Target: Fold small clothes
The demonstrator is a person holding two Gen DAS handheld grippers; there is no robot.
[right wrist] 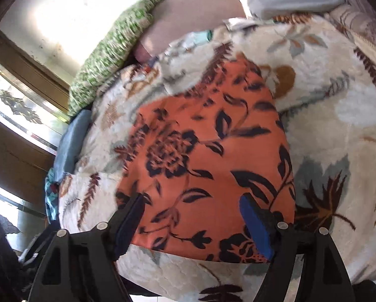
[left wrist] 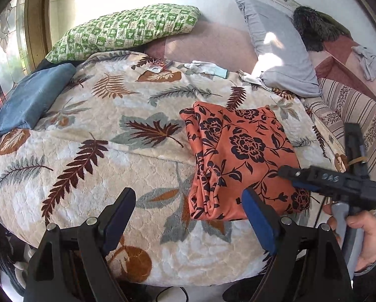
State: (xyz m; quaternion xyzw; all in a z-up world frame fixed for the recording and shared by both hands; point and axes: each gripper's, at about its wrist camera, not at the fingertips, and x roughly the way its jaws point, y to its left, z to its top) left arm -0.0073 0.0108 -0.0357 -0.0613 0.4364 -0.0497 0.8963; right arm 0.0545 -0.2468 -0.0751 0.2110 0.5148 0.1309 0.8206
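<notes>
orange floral garment (left wrist: 240, 161) sits folded on the leaf-print blanket (left wrist: 92, 130) near the bed's front edge, left tongs (left wrist: 188, 216) and right tongs (right wrist: 191, 222) both wide open holding nothing

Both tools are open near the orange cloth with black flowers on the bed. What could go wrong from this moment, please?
1. The folded orange cloth with black flowers lies near the edge of the leaf-patterned plush blanket; a pull toward the person might drag it off.
2. The right tool hovers open over its near edge and might pinch only the top layer, undoing the fold.
3. The left tool could catch the blanket instead.
</notes>
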